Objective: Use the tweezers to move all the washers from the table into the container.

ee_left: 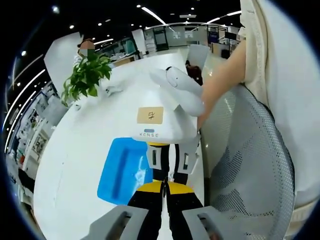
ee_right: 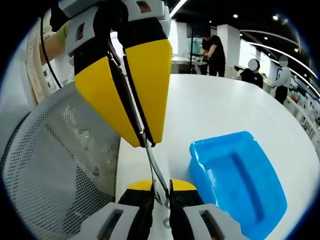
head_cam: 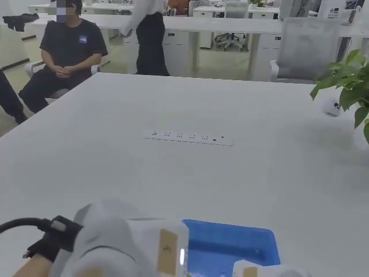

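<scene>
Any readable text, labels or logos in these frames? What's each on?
"KCNSC", roughly, blurred: blue tag on the right hand-held gripper.
Single character, maybe "4", unsure: tan label above that tag.
Tan sticker, head view: mark too blurred.
Shirt logo on the seated person: too small.
Power strip: nothing legible.

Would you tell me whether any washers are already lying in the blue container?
No, the right gripper view shows the blue container with its floor bare.
</scene>
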